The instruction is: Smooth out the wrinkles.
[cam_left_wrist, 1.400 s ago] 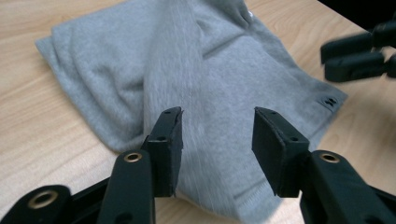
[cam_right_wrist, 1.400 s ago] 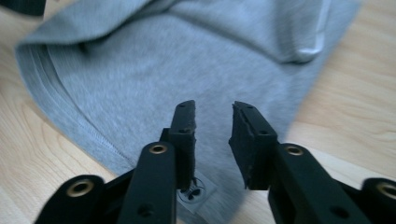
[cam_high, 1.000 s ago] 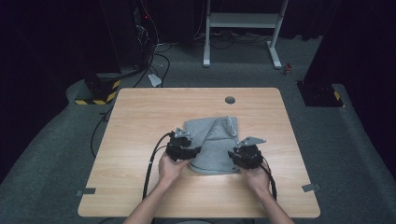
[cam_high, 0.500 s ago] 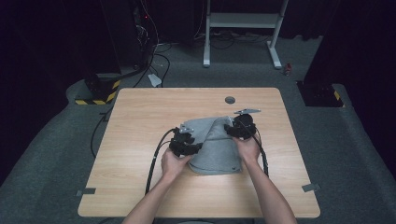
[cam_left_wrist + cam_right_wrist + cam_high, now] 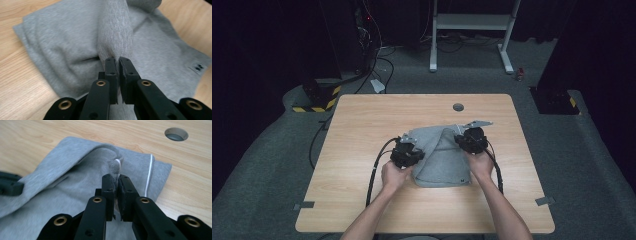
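A grey folded garment [image 5: 443,165] lies at the middle of the wooden table [image 5: 362,125]. My left gripper [image 5: 416,151] sits at its left edge. In the left gripper view its jaws have just been closing and now pinch a raised ridge of the grey cloth [image 5: 115,37], with my left gripper [image 5: 117,61] shut on it. My right gripper [image 5: 461,139] is at the garment's far right corner. Its jaws have also just been closing, and my right gripper [image 5: 115,178] holds a bunched fold of cloth beside a white cord [image 5: 149,173].
A round cable hole [image 5: 458,106] lies in the table beyond the garment, also seen as the hole [image 5: 176,133] ahead of the right gripper. Black cables trail from both grippers toward the near edge. A white desk frame [image 5: 472,22] and a yellow-black striped block [image 5: 314,102] stand on the floor.
My right gripper has moved away from me along the garment's right side to its far corner. Both grippers' jaws have shut on cloth. The left hand has stayed in place.
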`<control>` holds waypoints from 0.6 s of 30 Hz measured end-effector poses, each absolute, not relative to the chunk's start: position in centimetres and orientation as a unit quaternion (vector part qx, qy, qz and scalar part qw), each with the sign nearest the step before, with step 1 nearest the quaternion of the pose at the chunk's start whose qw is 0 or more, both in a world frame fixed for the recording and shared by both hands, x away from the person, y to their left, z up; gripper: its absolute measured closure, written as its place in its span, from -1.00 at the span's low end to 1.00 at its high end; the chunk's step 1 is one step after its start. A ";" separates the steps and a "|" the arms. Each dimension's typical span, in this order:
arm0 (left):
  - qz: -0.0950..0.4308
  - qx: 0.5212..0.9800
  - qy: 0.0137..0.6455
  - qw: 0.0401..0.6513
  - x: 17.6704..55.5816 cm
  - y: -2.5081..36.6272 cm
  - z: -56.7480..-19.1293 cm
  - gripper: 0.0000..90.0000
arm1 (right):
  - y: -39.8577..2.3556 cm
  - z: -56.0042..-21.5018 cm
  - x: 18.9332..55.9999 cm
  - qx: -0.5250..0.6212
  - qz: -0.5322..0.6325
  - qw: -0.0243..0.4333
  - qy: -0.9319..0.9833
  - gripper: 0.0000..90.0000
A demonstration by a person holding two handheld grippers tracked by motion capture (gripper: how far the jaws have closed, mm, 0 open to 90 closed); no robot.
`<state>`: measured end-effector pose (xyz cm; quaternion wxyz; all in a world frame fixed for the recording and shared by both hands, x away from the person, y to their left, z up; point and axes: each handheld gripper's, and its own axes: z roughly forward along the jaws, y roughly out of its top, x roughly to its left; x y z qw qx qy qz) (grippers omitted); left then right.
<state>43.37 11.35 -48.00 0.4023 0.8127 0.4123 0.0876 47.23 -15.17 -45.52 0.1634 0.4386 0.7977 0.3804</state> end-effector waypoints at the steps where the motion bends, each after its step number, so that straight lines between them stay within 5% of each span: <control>1: 0.085 0.814 0.408 0.405 43.2 11.4 -48.0 0.90 | -15.4 -45.5 46.8 0.436 0.384 0.167 0.797 0.87; 18: 0.057 0.829 0.370 0.415 39.5 13.4 -48.8 0.90 | -19.4 -48.6 39.8 0.400 0.378 0.193 0.812 0.82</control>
